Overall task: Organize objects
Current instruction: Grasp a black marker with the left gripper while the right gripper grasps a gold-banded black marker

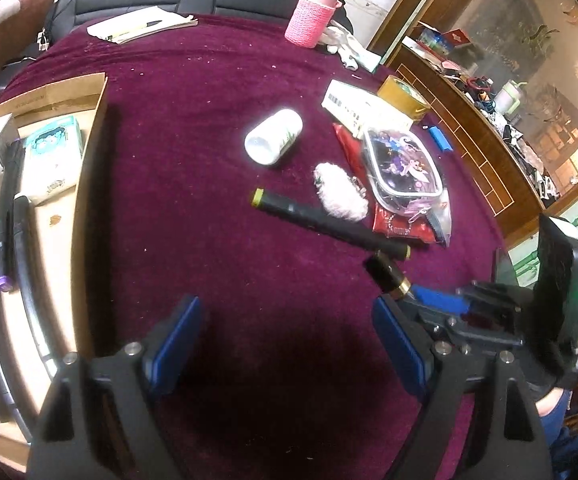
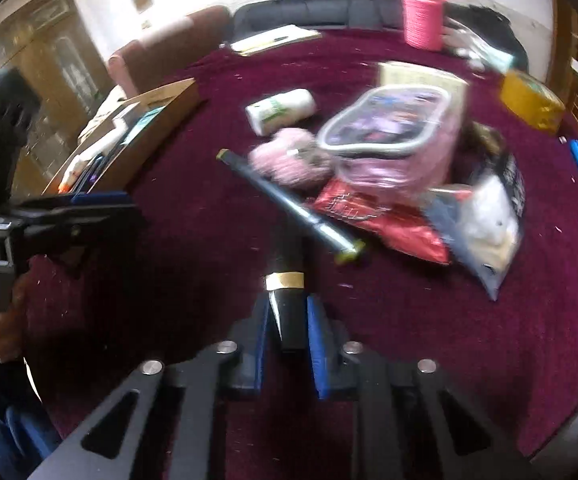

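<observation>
My right gripper (image 2: 287, 320) is shut on a black tube with a gold band (image 2: 285, 276), just above the maroon cloth. In the left wrist view that tube (image 1: 385, 276) points toward a black marker with yellow-green caps (image 1: 329, 220), which lies flat beside it. My left gripper (image 1: 289, 344) hangs open over bare cloth with nothing between its blue pads (image 1: 177, 344). A cardboard box (image 1: 89, 152) at the left holds several dark markers (image 1: 7, 208) and a tissue pack (image 1: 53, 156). A white bottle (image 1: 273, 136) lies on its side.
A pink fluffy item (image 1: 339, 192), a clear printed pouch (image 1: 403, 164) and a red packet (image 1: 401, 228) crowd the right of the cloth. Behind them are a white carton (image 1: 353, 106), a yellow tape roll (image 1: 403, 96), a blue lighter (image 1: 440, 138) and a pink knit-covered bottle (image 1: 309, 16).
</observation>
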